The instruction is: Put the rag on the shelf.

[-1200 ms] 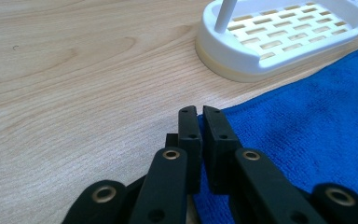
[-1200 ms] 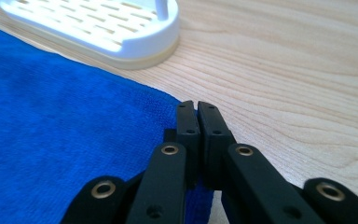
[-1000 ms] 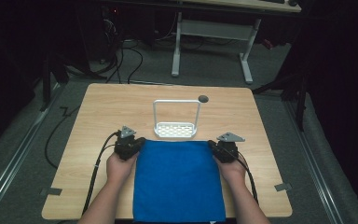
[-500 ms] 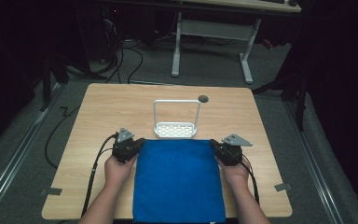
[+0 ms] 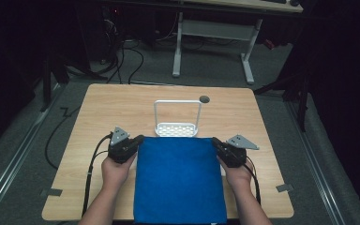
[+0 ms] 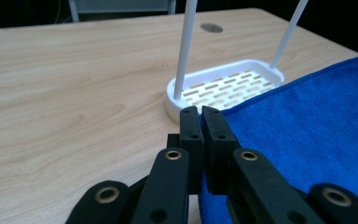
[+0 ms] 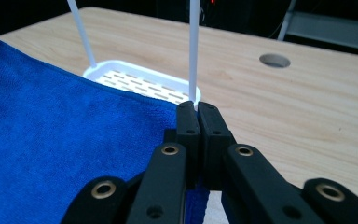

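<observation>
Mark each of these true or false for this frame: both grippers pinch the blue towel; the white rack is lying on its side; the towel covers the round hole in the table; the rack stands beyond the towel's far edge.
1. Both grippers pinch the blue towel. True: the left gripper and the right gripper are each shut on a far corner of the blue towel.
2. The white rack is lying on its side. False: the white rack stands upright on its slotted base.
3. The towel covers the round hole. False: the round hole lies bare, beyond the rack.
4. The rack stands beyond the towel's far edge. True.
</observation>
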A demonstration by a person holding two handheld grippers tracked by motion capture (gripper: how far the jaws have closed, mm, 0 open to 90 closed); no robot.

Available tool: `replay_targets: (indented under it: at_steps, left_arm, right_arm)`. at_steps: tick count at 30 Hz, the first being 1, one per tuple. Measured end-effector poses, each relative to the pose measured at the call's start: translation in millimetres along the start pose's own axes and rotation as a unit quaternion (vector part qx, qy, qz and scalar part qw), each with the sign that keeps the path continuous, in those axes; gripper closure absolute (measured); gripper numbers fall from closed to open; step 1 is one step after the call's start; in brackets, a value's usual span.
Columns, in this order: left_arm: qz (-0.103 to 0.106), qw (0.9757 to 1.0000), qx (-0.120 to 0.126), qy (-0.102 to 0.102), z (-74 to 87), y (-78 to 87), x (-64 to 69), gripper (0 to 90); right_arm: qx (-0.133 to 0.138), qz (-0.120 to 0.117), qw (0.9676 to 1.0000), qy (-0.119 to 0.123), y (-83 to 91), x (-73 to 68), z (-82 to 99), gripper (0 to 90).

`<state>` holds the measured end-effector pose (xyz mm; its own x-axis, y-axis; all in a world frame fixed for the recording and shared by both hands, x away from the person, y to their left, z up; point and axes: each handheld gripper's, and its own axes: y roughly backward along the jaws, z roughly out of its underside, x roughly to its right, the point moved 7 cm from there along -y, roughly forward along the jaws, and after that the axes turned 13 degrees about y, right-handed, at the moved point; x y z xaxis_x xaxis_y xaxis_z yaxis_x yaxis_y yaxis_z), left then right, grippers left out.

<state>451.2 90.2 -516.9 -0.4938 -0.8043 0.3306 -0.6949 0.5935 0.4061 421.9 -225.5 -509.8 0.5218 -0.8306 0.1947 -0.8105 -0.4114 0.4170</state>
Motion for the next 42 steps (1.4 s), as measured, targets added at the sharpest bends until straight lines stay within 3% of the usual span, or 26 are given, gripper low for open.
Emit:
replay_targets:
  at_steps: [13, 15, 20, 31, 42]
  left_arm:
    - [0.017, 0.9987, 0.046, -0.012, -21.7, 26.0, 19.0, 88.0]
    - [0.015, 0.9981, 0.055, -0.023, -26.8, 32.6, 23.5, 88.0]
    - [0.020, 0.9971, 0.069, -0.026, -34.5, 41.7, 29.2, 88.2]
    - [0.027, 0.9932, 0.108, -0.033, -54.0, 65.8, 41.1, 88.2]
    - [0.036, 0.9882, 0.141, -0.049, -81.3, 77.7, 55.7, 88.4]
  right_arm:
    - [0.047, 0.009, 0.9988, 0.010, 24.5, -4.2, -24.6, 88.8]
    - [0.061, 0.010, 0.9980, 0.014, 31.1, -5.2, -32.8, 88.8]
    - [0.077, 0.014, 0.9966, 0.028, 39.5, -7.5, -44.1, 88.8]
    - [0.124, 0.024, 0.9917, 0.024, 64.9, -5.8, -71.0, 88.8]
    - [0.156, 0.036, 0.9861, 0.045, 78.5, -3.1, -96.4, 89.0]
